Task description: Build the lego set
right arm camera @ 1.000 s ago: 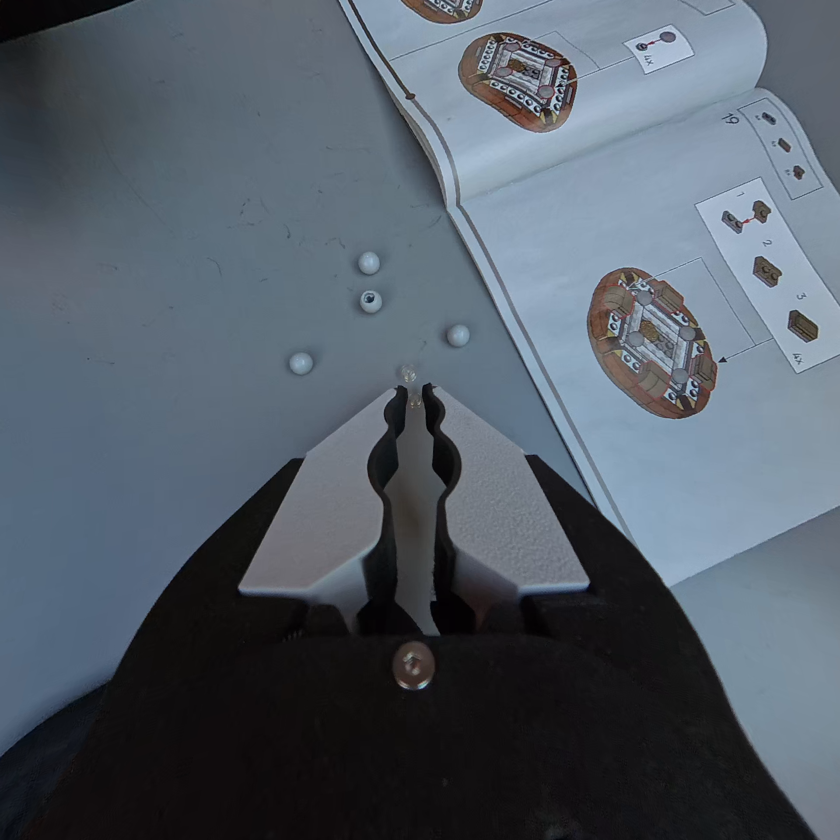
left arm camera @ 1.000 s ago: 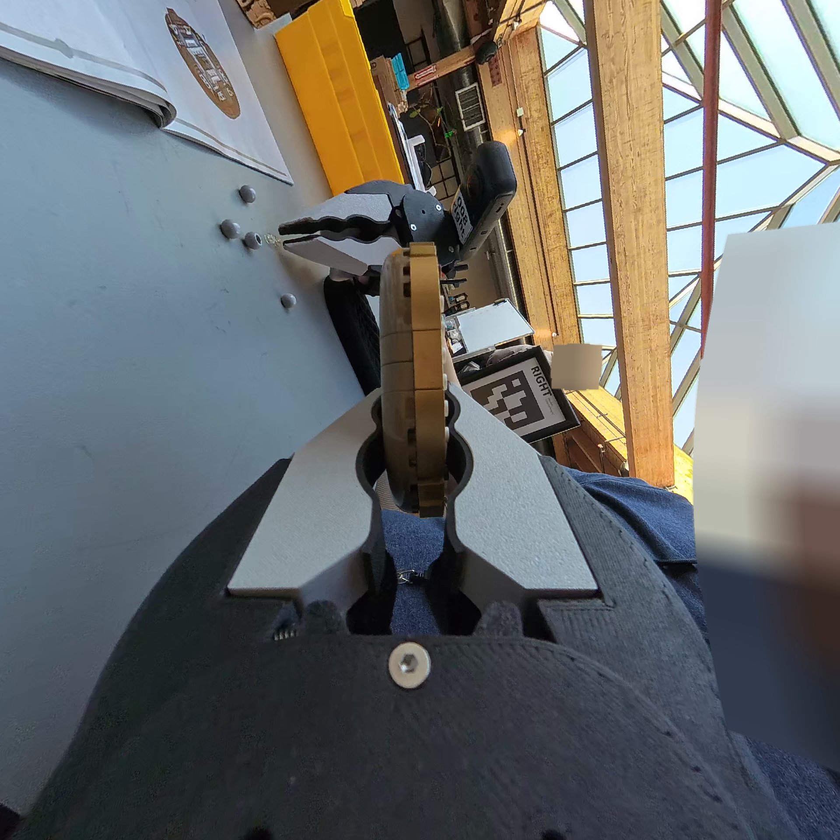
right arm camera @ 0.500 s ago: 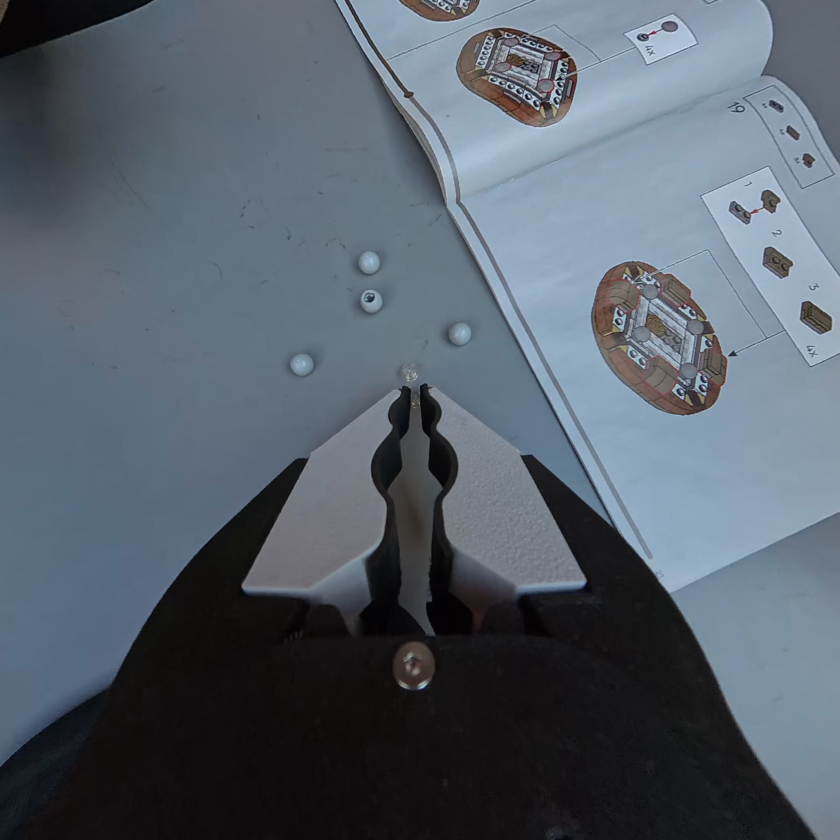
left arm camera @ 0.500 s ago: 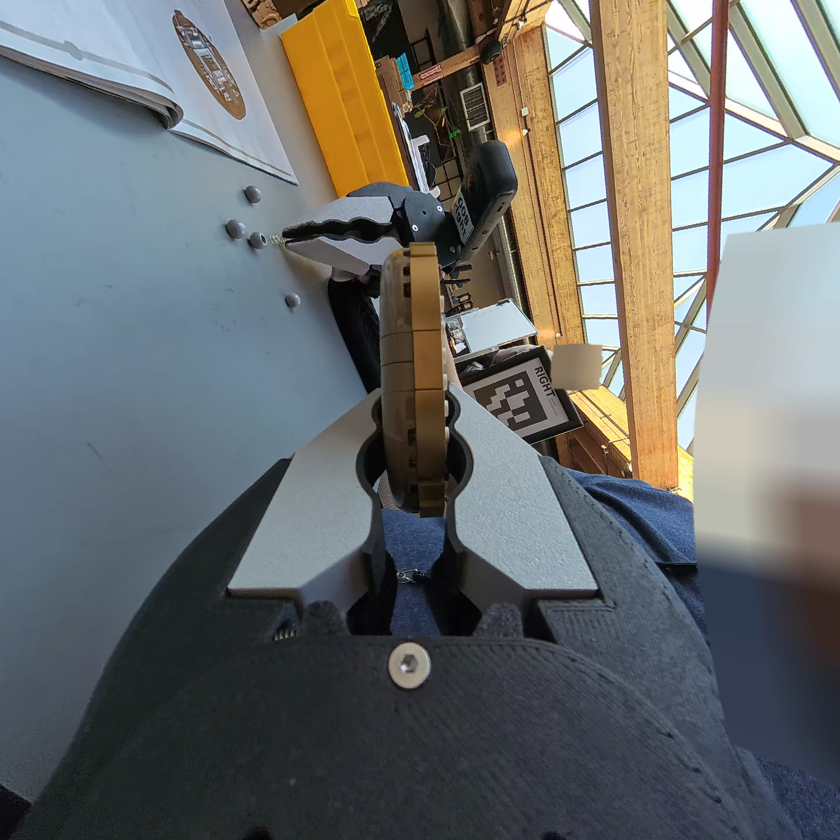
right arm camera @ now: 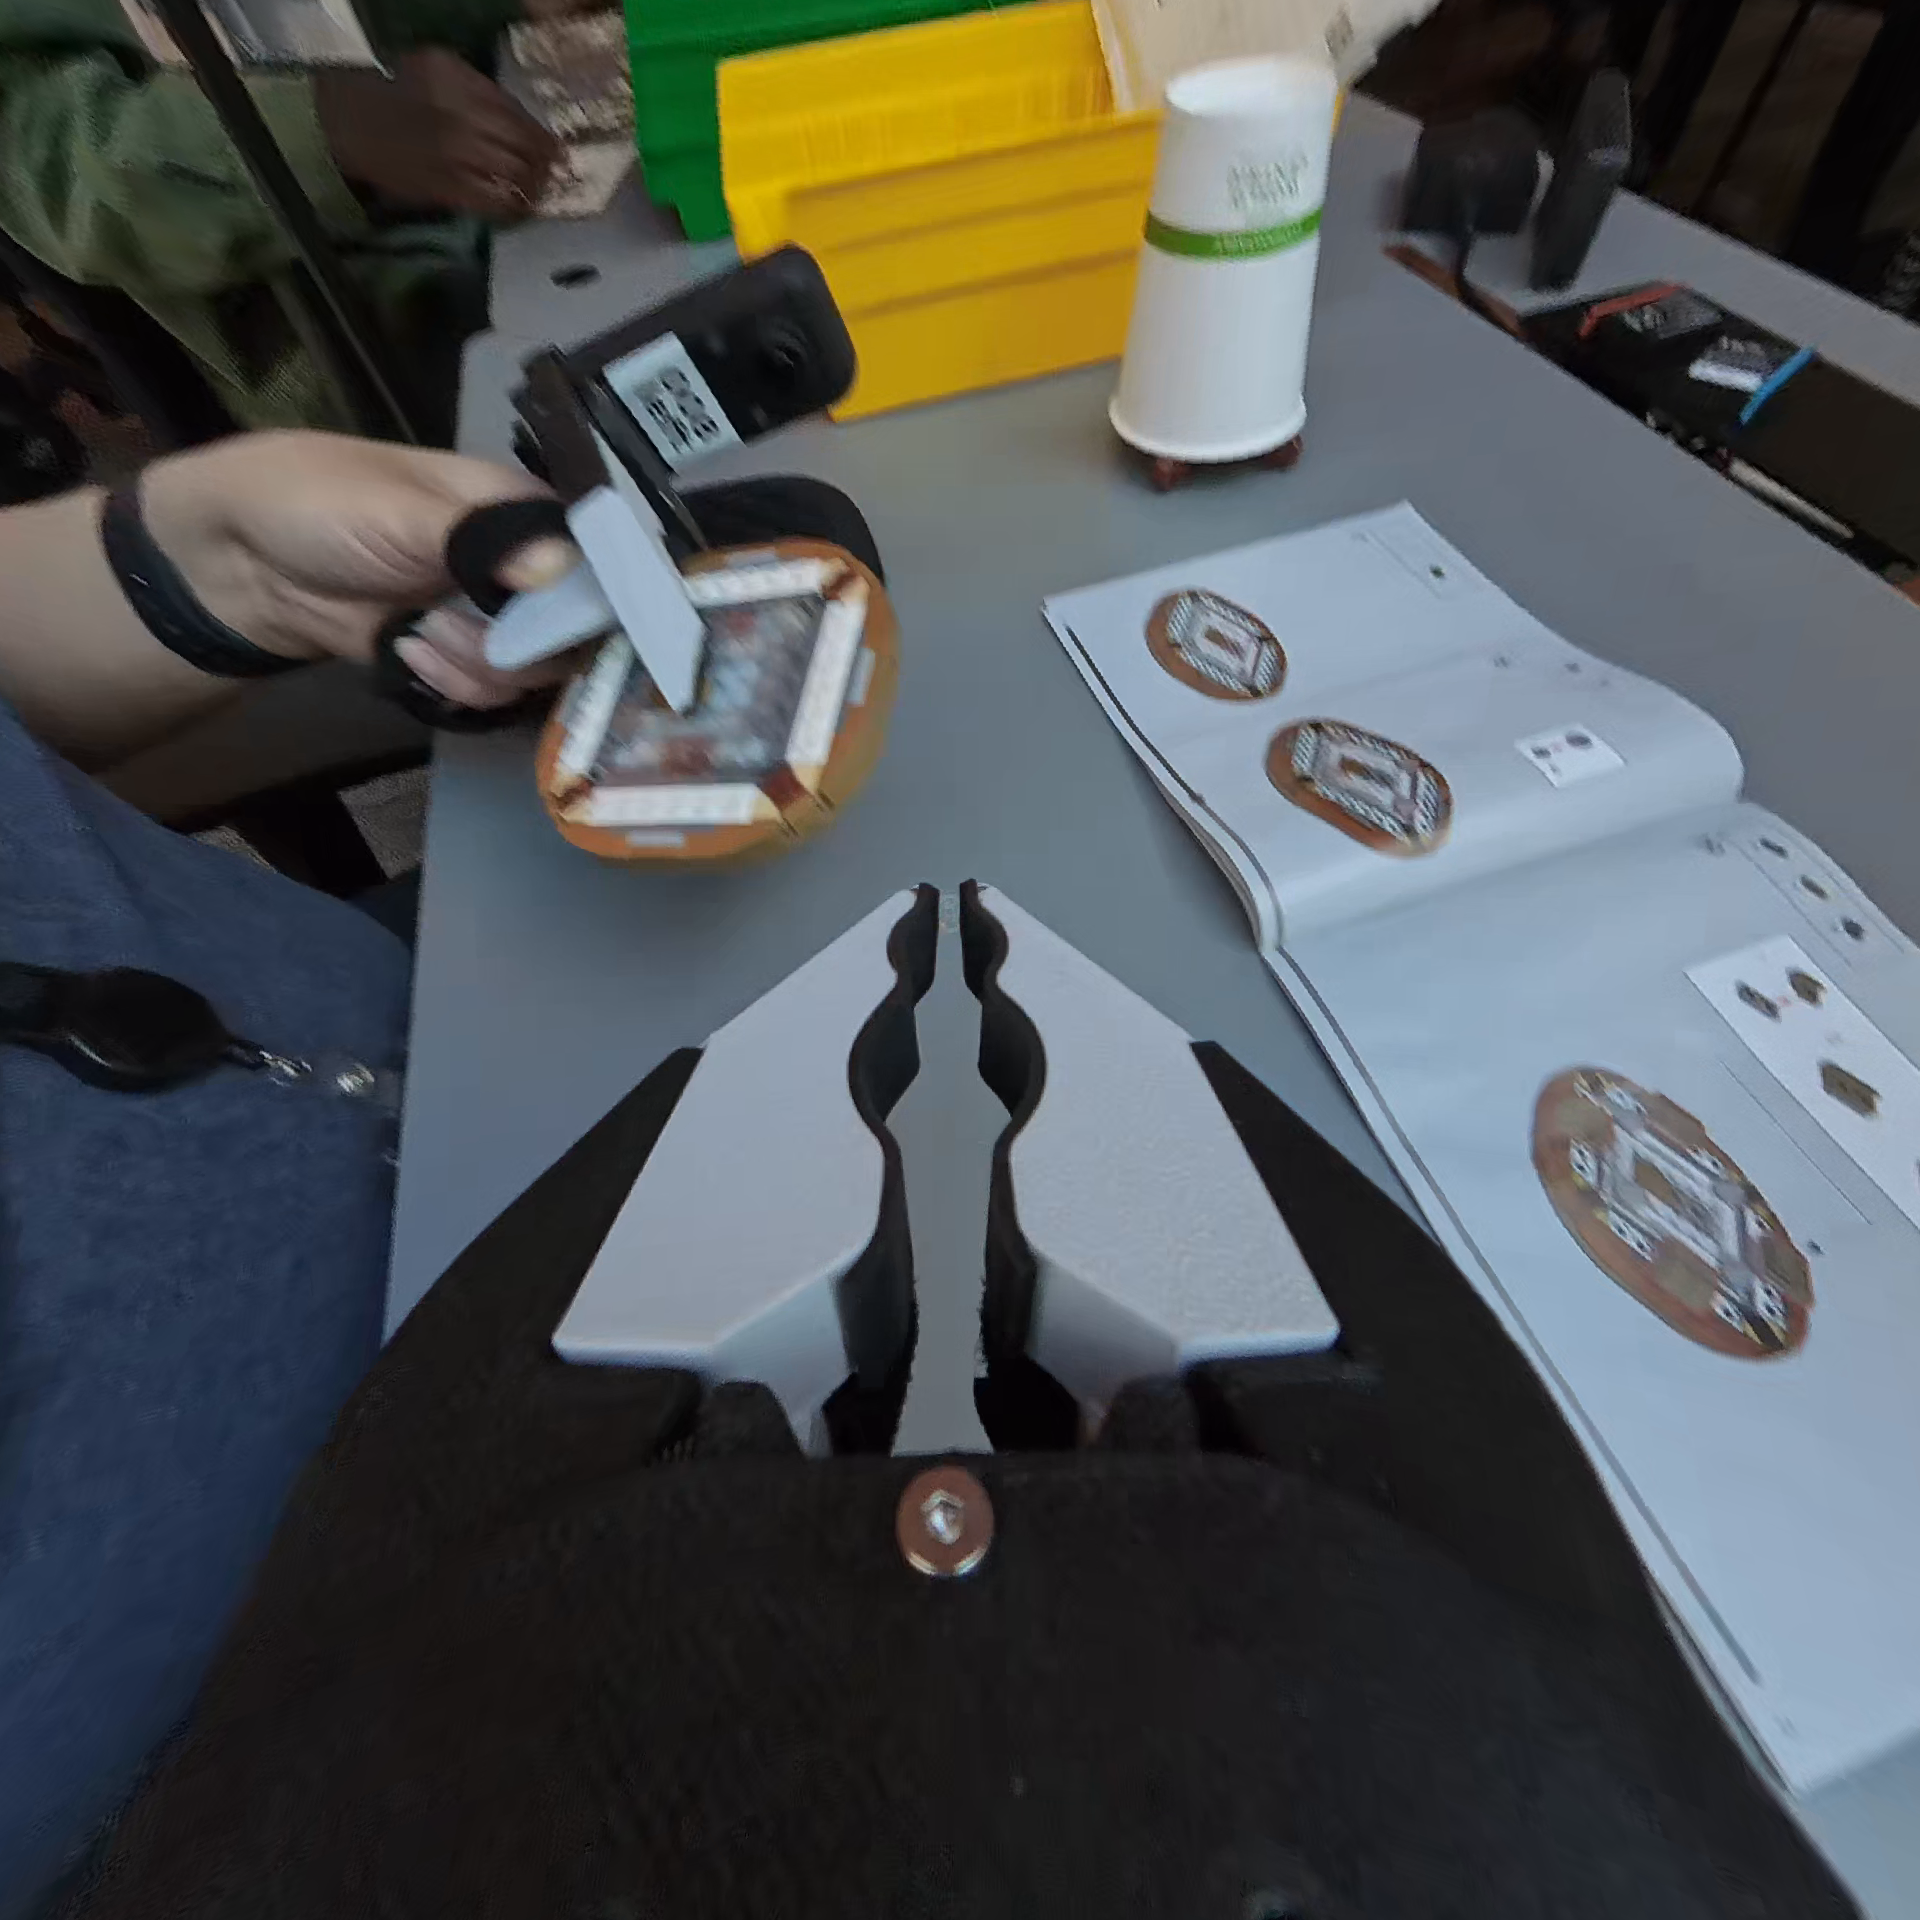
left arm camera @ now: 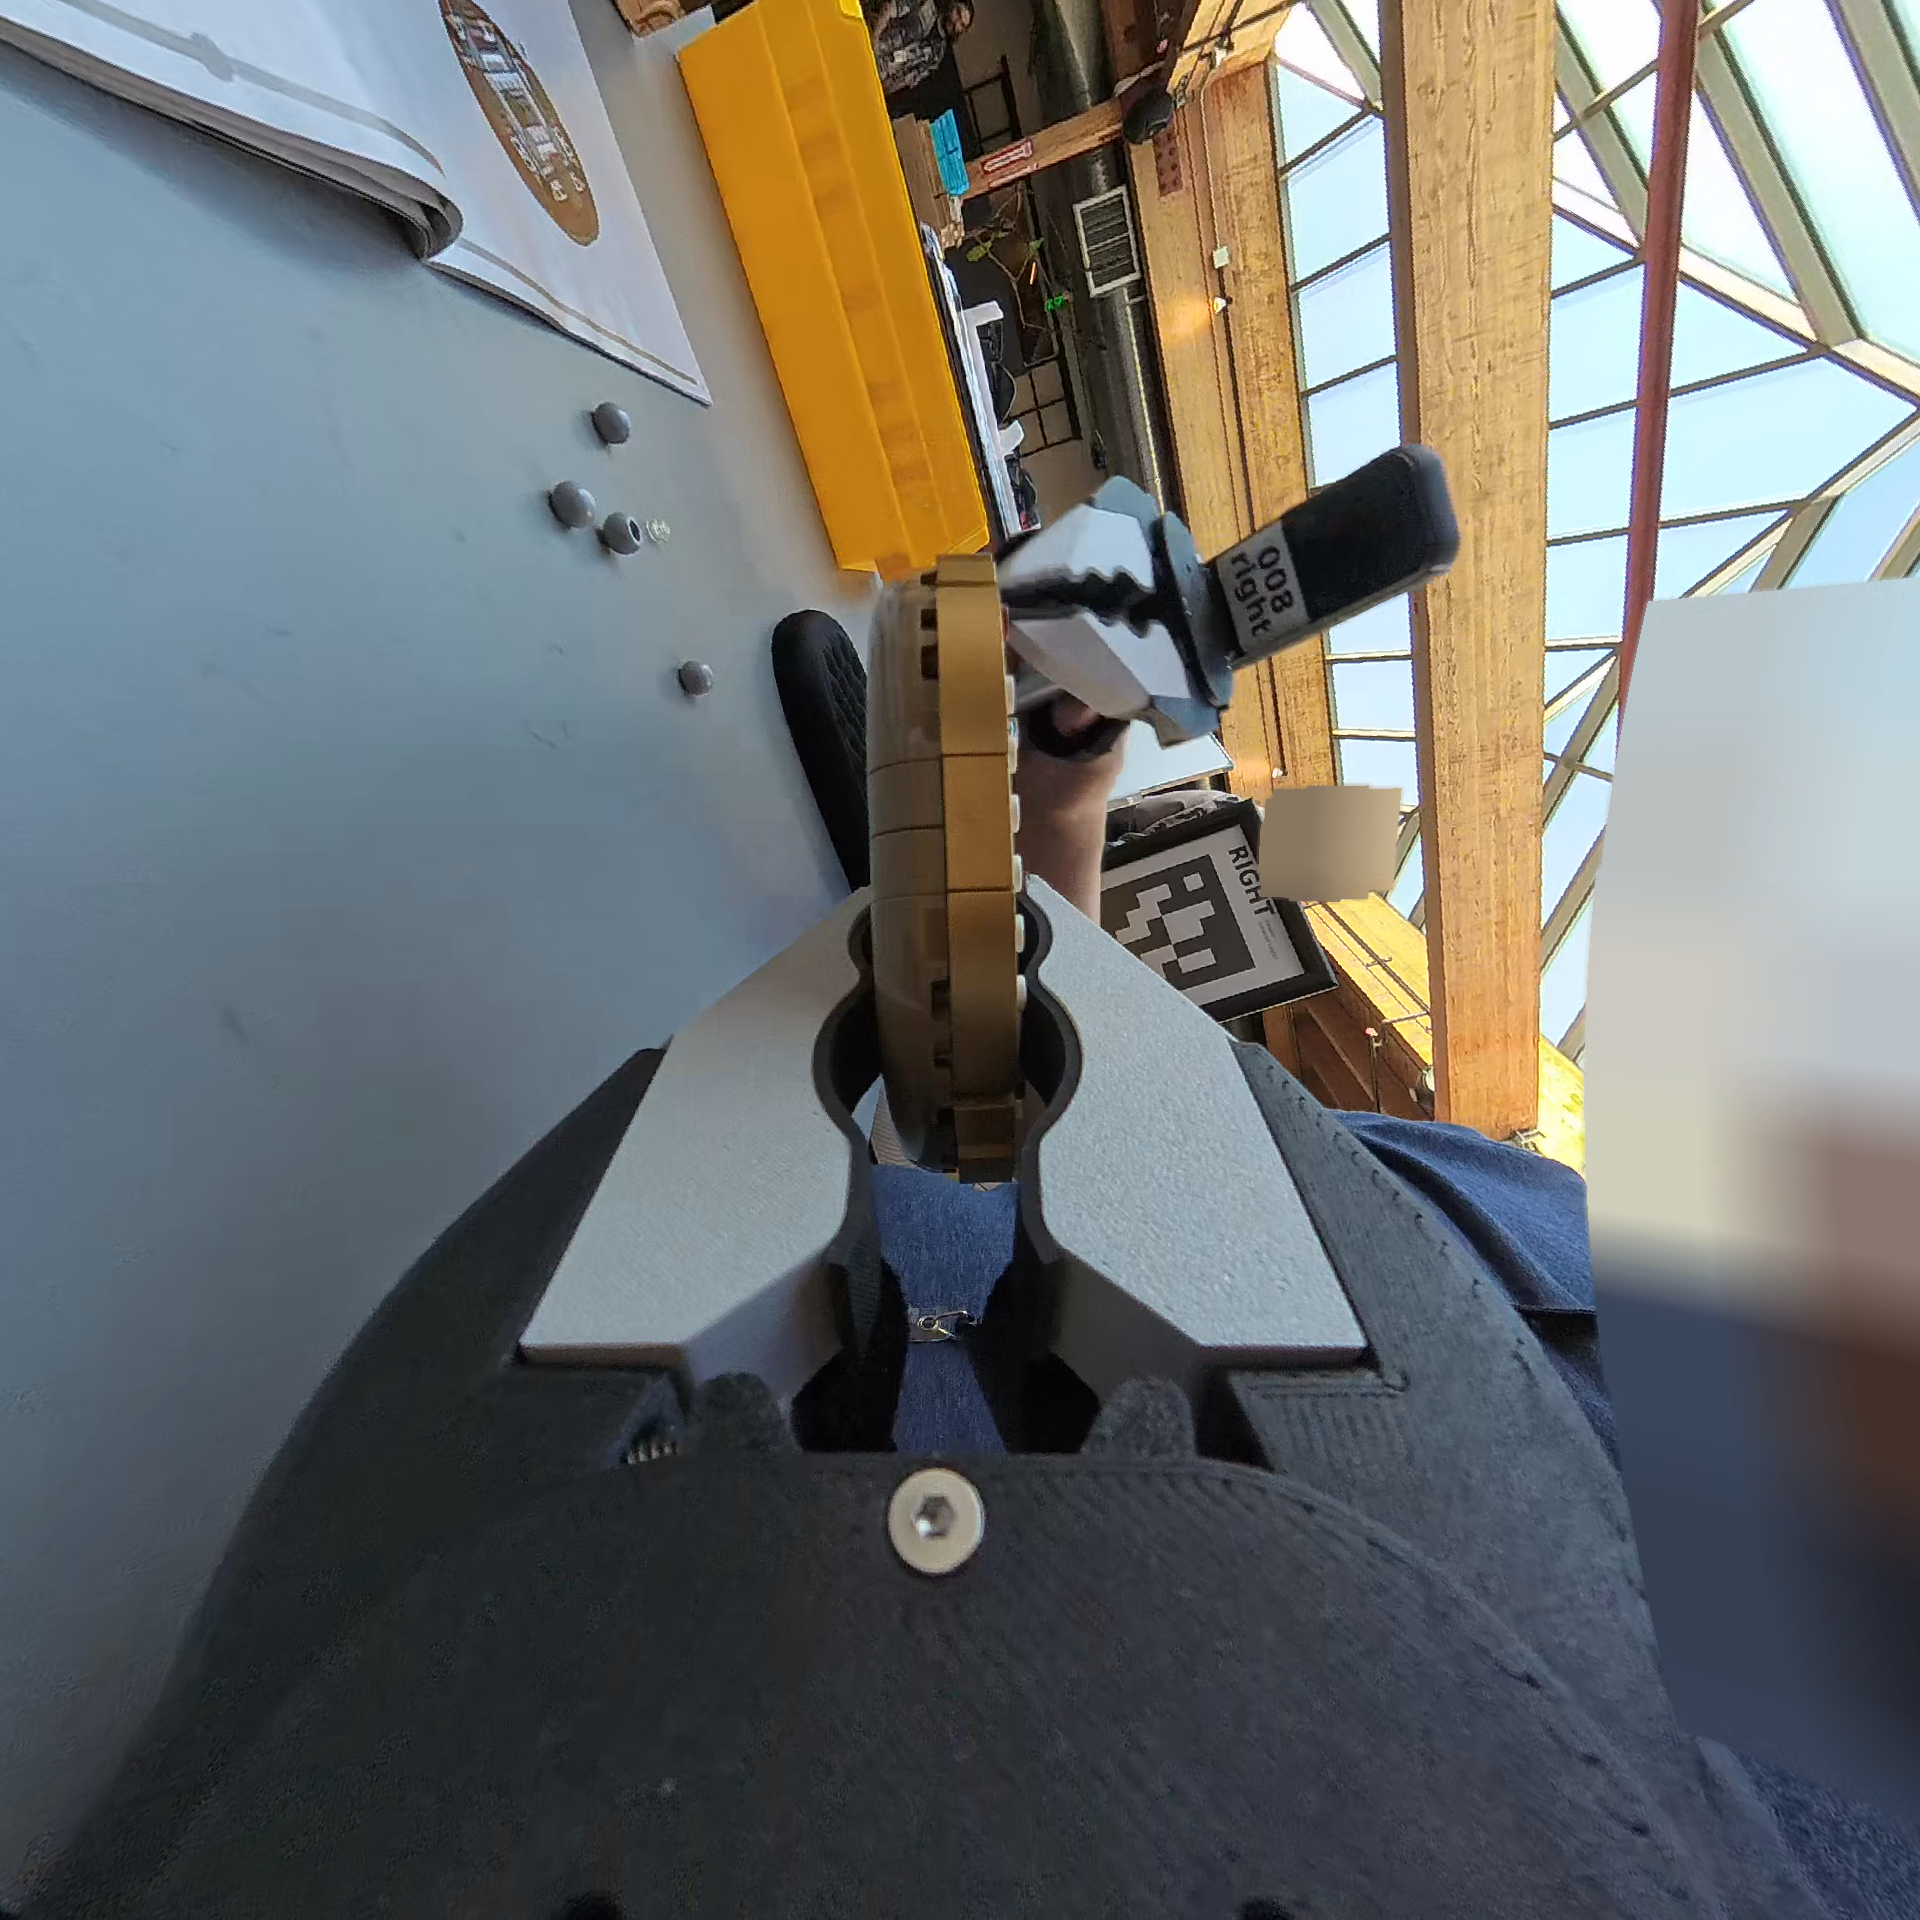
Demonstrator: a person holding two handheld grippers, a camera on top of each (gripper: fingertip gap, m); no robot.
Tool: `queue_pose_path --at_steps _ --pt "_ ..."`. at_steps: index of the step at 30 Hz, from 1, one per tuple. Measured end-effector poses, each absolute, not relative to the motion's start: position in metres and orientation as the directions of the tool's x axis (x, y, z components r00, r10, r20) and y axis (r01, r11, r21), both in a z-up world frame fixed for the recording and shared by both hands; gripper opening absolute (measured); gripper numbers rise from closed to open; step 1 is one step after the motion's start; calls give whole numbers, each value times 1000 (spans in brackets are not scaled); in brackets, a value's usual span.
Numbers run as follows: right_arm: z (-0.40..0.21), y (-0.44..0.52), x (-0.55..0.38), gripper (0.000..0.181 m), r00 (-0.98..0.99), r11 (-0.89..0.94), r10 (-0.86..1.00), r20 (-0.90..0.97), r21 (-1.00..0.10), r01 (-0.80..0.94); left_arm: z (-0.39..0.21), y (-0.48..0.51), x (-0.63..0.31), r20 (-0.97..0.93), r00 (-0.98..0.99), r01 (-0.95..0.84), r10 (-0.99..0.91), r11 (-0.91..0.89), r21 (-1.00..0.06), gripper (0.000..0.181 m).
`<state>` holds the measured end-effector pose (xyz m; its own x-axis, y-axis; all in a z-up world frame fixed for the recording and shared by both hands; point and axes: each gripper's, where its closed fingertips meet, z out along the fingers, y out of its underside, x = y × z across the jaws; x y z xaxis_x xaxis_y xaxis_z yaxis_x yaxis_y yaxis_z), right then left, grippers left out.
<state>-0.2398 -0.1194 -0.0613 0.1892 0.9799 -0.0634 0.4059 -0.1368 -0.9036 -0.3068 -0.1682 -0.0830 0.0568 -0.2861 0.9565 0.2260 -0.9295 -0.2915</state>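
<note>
The round brown lego model [right arm camera: 717, 717] sits left of centre in the right wrist view, held on edge above the desk [right arm camera: 987, 582] by the left gripper [right arm camera: 665, 665], whose fingers are clamped on its rim. Its base and white inner frame look finished; four grey round pieces [left arm camera: 571, 506] and a small clear stud [left arm camera: 657, 530] lie loose at the upper left of the left wrist view, so the corner parts seem left to do. The right gripper [right arm camera: 940, 899] has its fingers nearly closed, with a tiny clear piece pinched at the tips. The instruction booklet [right arm camera: 1507, 935] lies open on the right. Compared with a second ago, the right gripper has left the desk, lifted, and now points toward the model.
</note>
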Motion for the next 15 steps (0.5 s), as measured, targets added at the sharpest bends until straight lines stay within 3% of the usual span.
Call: queue_pose_path --at_steps 3,15 --pt "-43 -150 -267 3 121 -141 987 -106 -930 339 -84 -168 -304 955 72 216 -289 -930 -298 20" --pt "-60 -162 -293 3 119 -127 989 -84 -894 429 -84 -170 -301 949 90 203 -301 -928 -314 20"
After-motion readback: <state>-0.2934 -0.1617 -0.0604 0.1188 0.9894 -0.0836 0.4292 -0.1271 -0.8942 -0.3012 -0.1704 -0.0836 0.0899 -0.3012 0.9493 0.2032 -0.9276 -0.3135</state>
